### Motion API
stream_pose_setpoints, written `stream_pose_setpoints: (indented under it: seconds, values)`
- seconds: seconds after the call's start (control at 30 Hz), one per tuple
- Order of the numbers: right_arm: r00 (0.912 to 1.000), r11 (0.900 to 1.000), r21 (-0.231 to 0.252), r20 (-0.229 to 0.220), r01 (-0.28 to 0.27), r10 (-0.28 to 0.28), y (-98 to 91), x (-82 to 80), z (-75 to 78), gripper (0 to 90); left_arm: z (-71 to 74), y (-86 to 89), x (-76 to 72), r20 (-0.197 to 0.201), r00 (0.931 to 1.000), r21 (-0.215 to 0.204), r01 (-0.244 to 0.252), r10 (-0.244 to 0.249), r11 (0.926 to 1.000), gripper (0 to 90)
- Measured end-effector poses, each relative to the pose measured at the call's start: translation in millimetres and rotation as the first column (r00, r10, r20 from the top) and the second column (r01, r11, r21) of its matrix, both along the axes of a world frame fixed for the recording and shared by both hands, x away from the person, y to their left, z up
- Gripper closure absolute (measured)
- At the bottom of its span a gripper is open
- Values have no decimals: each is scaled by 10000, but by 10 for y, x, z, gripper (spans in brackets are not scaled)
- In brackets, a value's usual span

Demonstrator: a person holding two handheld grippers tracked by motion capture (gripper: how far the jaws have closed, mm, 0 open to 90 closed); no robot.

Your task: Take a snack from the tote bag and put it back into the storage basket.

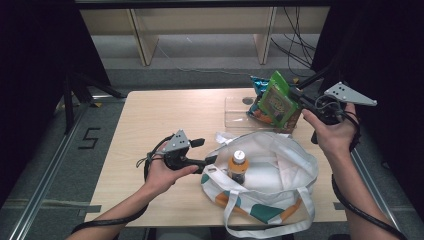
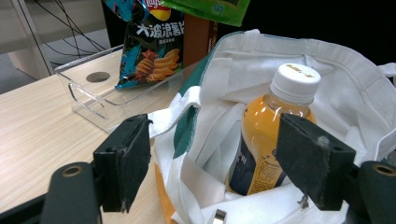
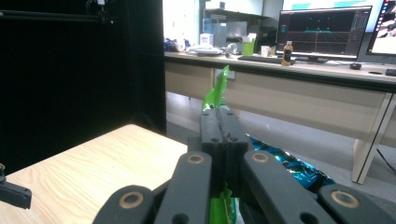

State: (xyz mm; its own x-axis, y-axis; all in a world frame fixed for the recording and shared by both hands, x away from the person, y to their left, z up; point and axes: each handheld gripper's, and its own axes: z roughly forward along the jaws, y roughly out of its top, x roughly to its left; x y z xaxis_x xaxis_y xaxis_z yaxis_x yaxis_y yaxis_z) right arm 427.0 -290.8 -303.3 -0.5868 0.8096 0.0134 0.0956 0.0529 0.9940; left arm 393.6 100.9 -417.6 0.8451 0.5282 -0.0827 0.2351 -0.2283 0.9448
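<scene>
The right gripper (image 1: 296,95) holds a green packet (image 1: 276,101) above the far right of the bench (image 1: 165,115), its fingers (image 3: 219,126) clamped together on the packet's edge. The packet hangs over a clear tray (image 1: 237,111) with a blue chip bag (image 1: 257,86) leaning just behind it. It is flat, glossy and bright green with a printed front panel. The left gripper (image 1: 207,159) sits at the near left rim of a white tote bag (image 1: 280,165), its fingers (image 2: 133,158) standing apart with the rim's cloth and an orange bottle (image 2: 268,135) in the gap between them; whether they touch the cloth I cannot tell. The bottle stands upright inside the tote, white cap on top. One green packet, one chip bag, one bottle, one tote, one tray, two grippers
</scene>
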Motion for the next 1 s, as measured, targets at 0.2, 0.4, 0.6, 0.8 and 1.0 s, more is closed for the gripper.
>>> stream_pose_setpoints:
  seconds: [0.2, 0.4, 0.6, 0.8, 1.0]
  values:
    - [10000, 10000, -4, -49, 44, -44, 5, 44, -15, 900, 2, -2, -2, 18, 10000, 9, 6, -6, 10000, 258]
    - [10000, 10000, -11, -66, 13, -13, 24, 97, -32, 900, 5, 3, 1, 16, 10000, 20, 7, -7, 10000, 258]
    - [9999, 10000, 25, -138, 56, -56, 26, 158, -61, 900, 4, 5, -1, 16, 10000, 23, -6, 5, 10000, 258]
    - [9996, 9997, 148, -201, 192, -189, 32, 206, -106, 900, 4, 7, 0, 34, 10000, 29, -1, 1, 10000, 258]
    - [9997, 9998, 124, -195, 142, -140, 44, 260, -126, 900, -1, 4, 0, 8, 10000, 17, 11, -11, 10000, 258]
